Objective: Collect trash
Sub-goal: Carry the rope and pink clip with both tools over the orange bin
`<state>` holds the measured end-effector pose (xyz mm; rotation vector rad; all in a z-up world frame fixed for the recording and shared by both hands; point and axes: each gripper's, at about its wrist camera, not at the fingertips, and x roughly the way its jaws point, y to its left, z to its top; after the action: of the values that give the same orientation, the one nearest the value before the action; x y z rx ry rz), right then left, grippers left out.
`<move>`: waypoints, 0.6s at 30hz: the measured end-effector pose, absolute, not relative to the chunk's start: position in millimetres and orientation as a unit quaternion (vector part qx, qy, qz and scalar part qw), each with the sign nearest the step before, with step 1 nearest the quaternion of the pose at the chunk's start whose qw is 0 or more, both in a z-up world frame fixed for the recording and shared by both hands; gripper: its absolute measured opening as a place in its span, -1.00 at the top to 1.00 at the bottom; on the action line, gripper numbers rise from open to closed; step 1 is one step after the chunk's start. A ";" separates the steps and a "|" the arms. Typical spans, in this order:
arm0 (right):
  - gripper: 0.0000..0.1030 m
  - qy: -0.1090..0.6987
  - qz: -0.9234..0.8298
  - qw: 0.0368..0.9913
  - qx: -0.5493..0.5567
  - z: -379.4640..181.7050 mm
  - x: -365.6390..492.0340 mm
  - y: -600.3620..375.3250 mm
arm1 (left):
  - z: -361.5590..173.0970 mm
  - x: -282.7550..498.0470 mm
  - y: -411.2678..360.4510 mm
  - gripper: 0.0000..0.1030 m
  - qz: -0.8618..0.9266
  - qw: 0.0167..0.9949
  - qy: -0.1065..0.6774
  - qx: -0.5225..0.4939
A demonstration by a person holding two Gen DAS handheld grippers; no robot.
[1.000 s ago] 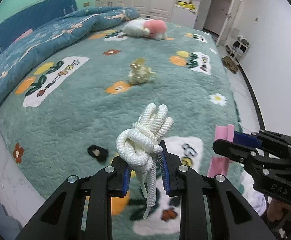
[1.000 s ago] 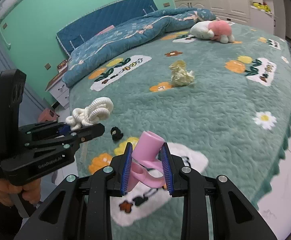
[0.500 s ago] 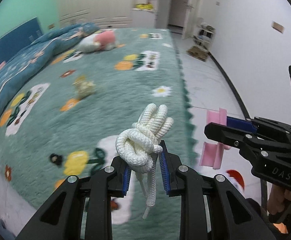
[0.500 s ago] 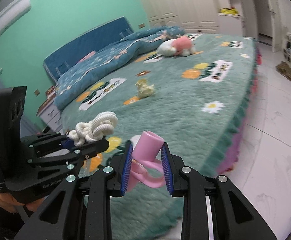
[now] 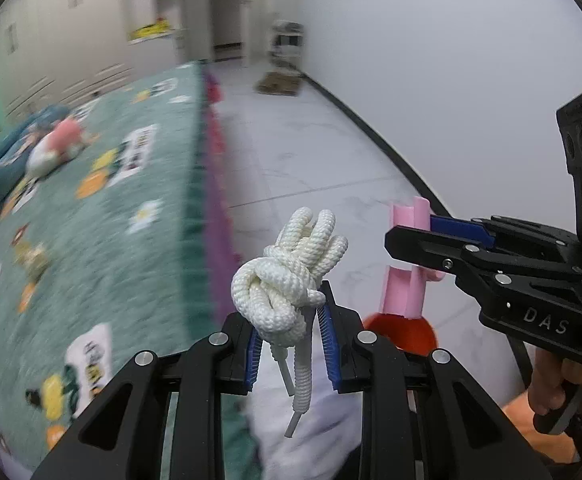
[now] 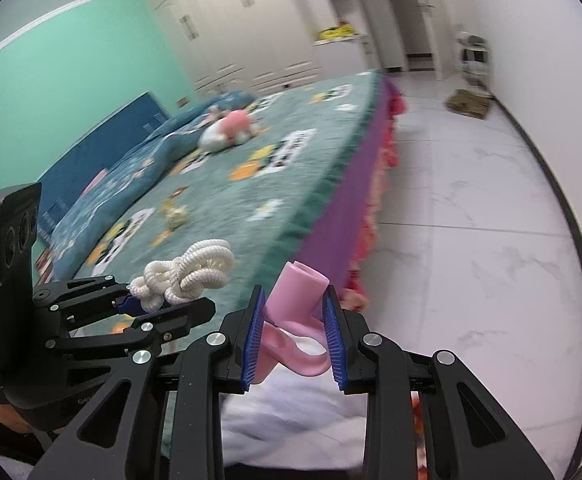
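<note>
- A home bedroom: wide bed (image 6: 251, 200) under a green floral blanket, blue headboard (image 6: 103, 140).
- White wardrobes (image 6: 227, 28), tiled floor (image 6: 471, 208), plush toy (image 6: 229, 130).

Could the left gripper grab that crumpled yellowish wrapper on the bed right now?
Probably not. The left gripper is shut on the knotted white rope, so its jaws are occupied, and the crumpled wrapper lies well up the bed, away from both grippers.

Both views: even, bright indoor light, no hard shadows. Strong fisheye bending w/ black vignette at corners. Motion blur smears bed (image 5: 91, 220) and far wall; rope (image 5: 287, 280) and pink piece (image 6: 295, 312) nr. lens stay sharp.
</note>
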<state>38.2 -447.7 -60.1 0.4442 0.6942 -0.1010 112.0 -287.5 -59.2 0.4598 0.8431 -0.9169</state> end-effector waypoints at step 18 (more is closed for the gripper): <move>0.43 0.343 -0.201 0.865 0.306 -124.6 -102.3 -563.0 | -133.7 29.5 -419.2 0.47 -0.542 0.662 0.419 0.304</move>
<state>-102.3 -563.0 -124.6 0.6417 0.7194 -0.4202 29.5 -419.2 -133.7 0.6883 0.9469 -1.2245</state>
